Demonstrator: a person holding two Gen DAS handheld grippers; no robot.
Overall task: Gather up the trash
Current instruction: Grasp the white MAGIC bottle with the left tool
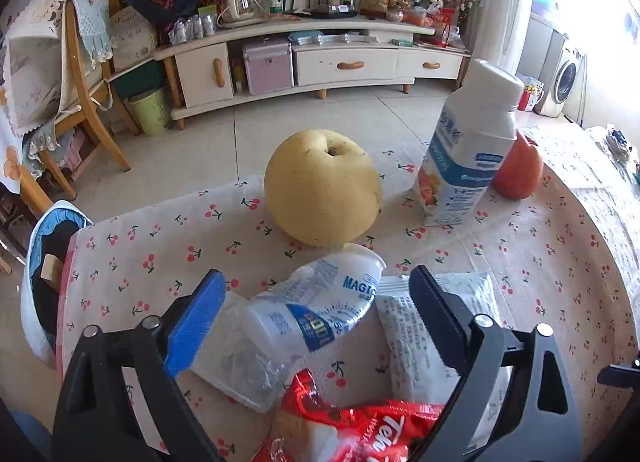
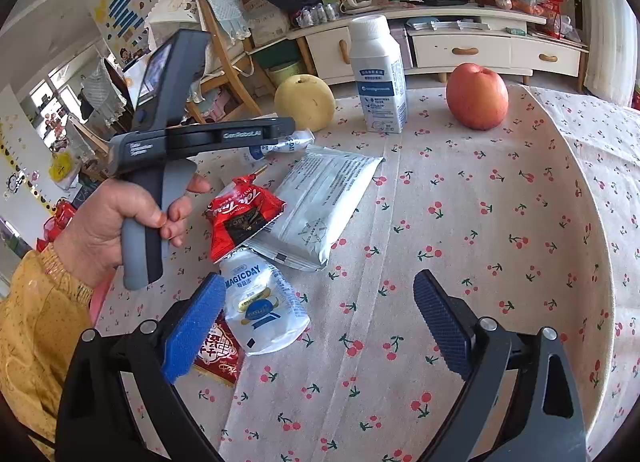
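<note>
1. While it lies flat on the cherry-print tablecloth (image 2: 480,222), the crumpled Magicday pouch (image 1: 316,314) runs lengthwise from near left to far right in the left wrist view, cap end toward the yellow pear (image 1: 323,188); a second Magicday pouch (image 2: 260,302) lies nearer the right gripper.
2. Table edge is close on the left, above a bin (image 1: 44,262); open cloth stretches right.
3. Left gripper (image 1: 316,302) is spread around the pouch, blue pad touching its base, no pinch yet; right gripper (image 2: 320,322) is spread wide, holding nothing.
</note>
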